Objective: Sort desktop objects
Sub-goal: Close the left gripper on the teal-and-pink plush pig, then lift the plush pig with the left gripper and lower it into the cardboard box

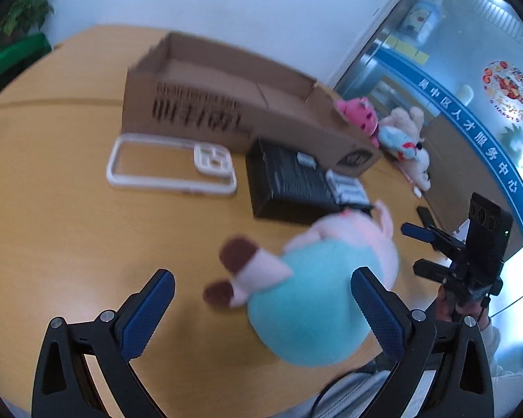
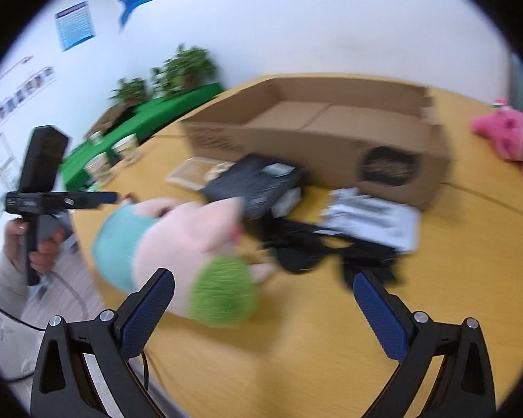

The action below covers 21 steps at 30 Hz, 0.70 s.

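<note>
An open carton (image 1: 226, 104) sits on the round table (image 1: 52, 226), its inside bare as far as the views show, so the sorting looks barely begun. A pig plush (image 1: 313, 296) lies in front of the carton near the table's edge; a black box (image 1: 289, 181) and clear phone case (image 1: 171, 165) lie beside the carton's front wall. Two plush toys (image 1: 394, 132) rest at its far end. The left gripper (image 1: 261, 310) and right gripper (image 2: 263, 313) both hang wide open, holding nothing.

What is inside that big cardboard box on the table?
The cardboard box looks empty: only its bare folded bottom flaps show. The part behind its near wall is hidden, so something small there cannot be ruled out.
</note>
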Tool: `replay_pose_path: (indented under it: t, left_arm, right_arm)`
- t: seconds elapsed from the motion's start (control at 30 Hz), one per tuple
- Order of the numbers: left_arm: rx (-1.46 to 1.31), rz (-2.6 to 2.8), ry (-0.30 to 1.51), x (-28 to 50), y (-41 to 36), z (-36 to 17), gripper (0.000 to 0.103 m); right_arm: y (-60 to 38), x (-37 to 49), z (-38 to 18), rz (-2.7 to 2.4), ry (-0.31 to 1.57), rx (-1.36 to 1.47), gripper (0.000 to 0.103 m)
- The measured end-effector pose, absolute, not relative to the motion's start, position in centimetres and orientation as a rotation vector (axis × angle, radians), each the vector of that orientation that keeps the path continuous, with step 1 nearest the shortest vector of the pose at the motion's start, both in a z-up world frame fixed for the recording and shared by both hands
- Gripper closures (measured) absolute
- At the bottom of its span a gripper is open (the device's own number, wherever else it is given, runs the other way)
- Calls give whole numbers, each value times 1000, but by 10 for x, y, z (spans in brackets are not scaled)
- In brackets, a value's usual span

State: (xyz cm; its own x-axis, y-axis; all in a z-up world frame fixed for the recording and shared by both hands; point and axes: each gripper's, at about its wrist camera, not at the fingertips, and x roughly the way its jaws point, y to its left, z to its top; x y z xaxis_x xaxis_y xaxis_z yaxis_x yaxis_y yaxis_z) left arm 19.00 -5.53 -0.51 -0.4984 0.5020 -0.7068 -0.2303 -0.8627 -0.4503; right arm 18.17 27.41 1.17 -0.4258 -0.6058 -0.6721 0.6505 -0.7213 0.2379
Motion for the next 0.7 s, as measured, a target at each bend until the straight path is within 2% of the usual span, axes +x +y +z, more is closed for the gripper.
replay_pose_path:
  t: [0.1,0.23,0.33,0.37,0.4,0.43,0.53,0.7]
  left_arm:
    - [-1234,2305,-527,193,-60,-17,0]
    - [-1239,2321,-572,193,-73,-17,2]
    - [-1241,2270,-548,192,-68,-17,6]
    - [-1236,2241,-541,191,-63,-17,14]
    - [-1231,2216,-537,190,-57,-17,20]
    - [-1228,2230,-516,189,-52,-14,21]
    - [-1211,2276,-416,184,-40,-2,24]
    - [-1072,2333,-349,167,-33,46,27]
  right_arm:
    - [234,184,-6,-2030,45,1025,1]
    - [201,203,-1,-1966,134,951,0]
    - [213,193,-4,-1979,48,979,2]
    - [215,189,-9,-1980,29,1010,4]
    - [215,188,-11,-1957,24,1021,10]
    - [212,190,-12,-1930,15,1013,17]
    - [201,200,-6,-1950,78,983,18]
    - [214,193,25,-1997,16,929,21]
